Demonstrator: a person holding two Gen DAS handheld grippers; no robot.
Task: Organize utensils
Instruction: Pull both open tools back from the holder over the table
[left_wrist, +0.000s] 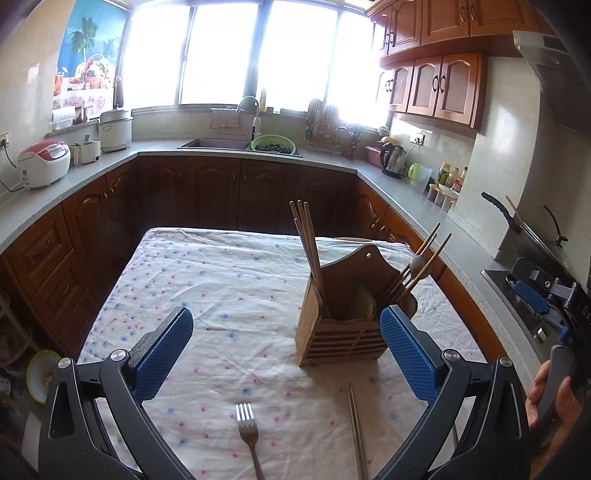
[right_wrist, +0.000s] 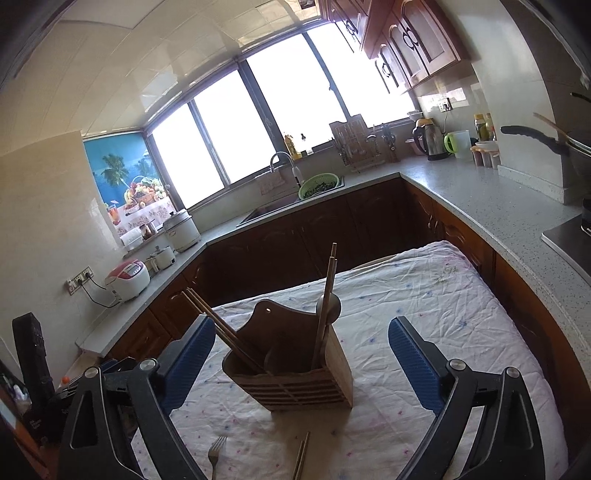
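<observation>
Utensil count on the table

One wooden holder (left_wrist: 340, 328) ahead of the grippers, with four chopsticks (left_wrist: 306, 236) on its left side, three chopsticks (left_wrist: 424, 258) and one spoon (left_wrist: 416, 263) on its right; nearer the grippers lie one fork (left_wrist: 248, 432) and one pair of metal chopsticks (left_wrist: 356, 432).
</observation>
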